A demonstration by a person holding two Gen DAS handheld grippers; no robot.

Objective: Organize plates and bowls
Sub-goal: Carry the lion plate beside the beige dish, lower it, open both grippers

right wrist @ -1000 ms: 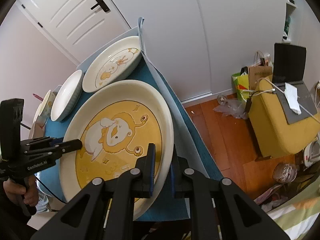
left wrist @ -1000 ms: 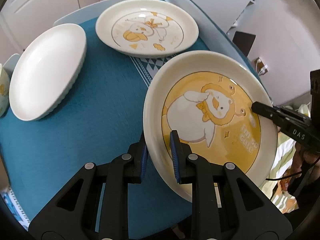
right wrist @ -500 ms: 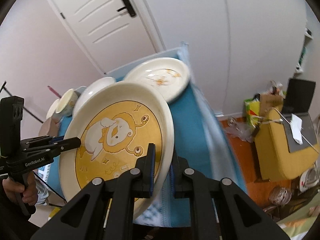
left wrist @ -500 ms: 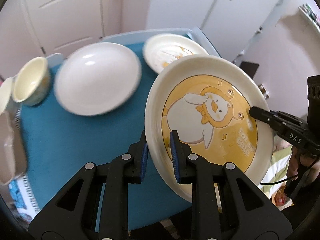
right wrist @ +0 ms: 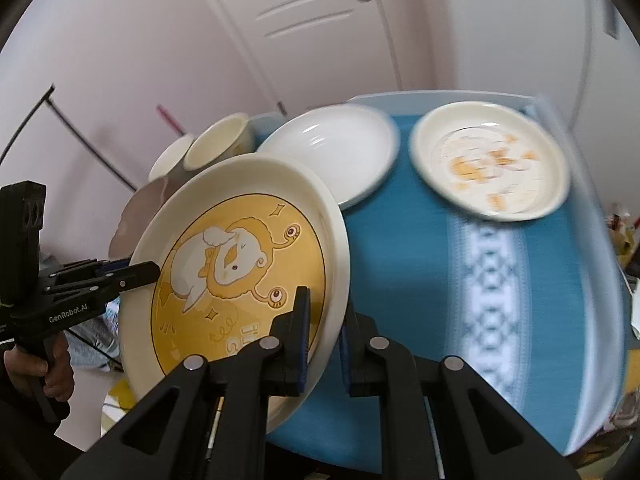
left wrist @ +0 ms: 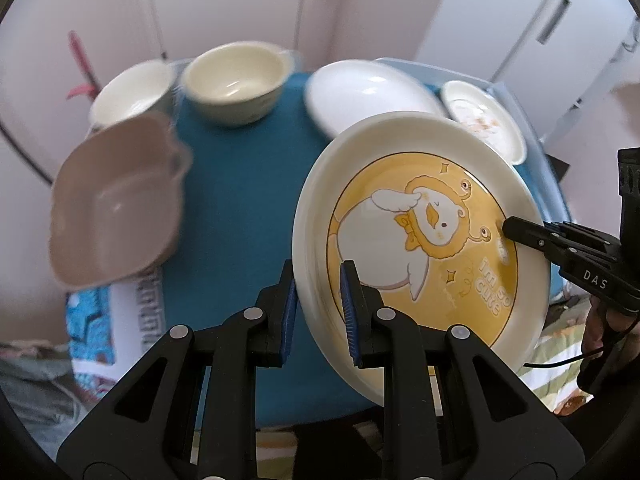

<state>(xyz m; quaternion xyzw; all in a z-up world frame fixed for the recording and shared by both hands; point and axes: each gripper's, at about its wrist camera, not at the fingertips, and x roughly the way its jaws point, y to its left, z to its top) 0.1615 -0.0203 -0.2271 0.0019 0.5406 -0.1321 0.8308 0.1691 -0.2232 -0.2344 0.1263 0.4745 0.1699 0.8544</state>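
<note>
Both grippers hold one large cream plate with a yellow lion-duck picture, lifted and tilted above the blue tablecloth. My left gripper is shut on its near rim. My right gripper is shut on the opposite rim of the same plate. On the table lie a plain white plate, a small duck-print plate, two cream bowls and a pink square dish.
The blue tablecloth covers a small table. White doors and wall stand behind it. The table's edge drops off on the right in the right wrist view. Bedding and clutter lie below at the left.
Both grippers have swung left with the lion plate. The bowls and the pink dish have come into view, and the duck-print plate has slid to the right edge.
</note>
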